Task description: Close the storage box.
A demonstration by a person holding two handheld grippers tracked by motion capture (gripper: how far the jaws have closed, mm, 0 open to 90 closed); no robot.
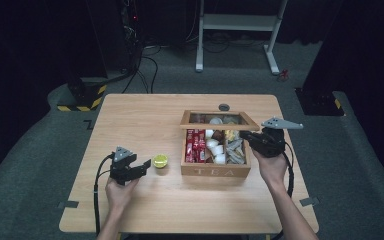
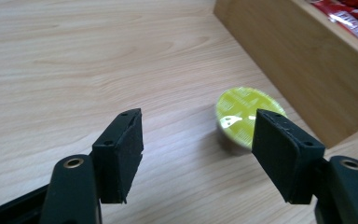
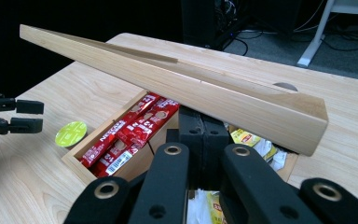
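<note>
A yellow-green capsule (image 1: 160, 160) (image 2: 244, 114) (image 3: 71, 133) stands on the wooden table, just left of a wooden tea box (image 1: 215, 171) (image 2: 307, 70). My left gripper (image 1: 142, 167) (image 2: 198, 121) is open, low over the table and short of the capsule, which lies ahead by its right jaw, not between the pads. The box's glass lid (image 1: 219, 113) (image 3: 191, 84) is raised. My right gripper (image 1: 247, 136) (image 3: 203, 116) is shut, its tips under the lid's edge at the box's right side. Red sachets (image 1: 195, 145) (image 3: 130, 130) fill the left compartment.
White pods and tea bags (image 1: 219, 150) fill the other compartments. A small grey disc (image 1: 224, 107) (image 3: 284, 86) sits in the table behind the box. Bare tabletop (image 1: 140, 120) spreads to the left and front. A white desk frame (image 1: 240, 25) stands on the floor beyond.
</note>
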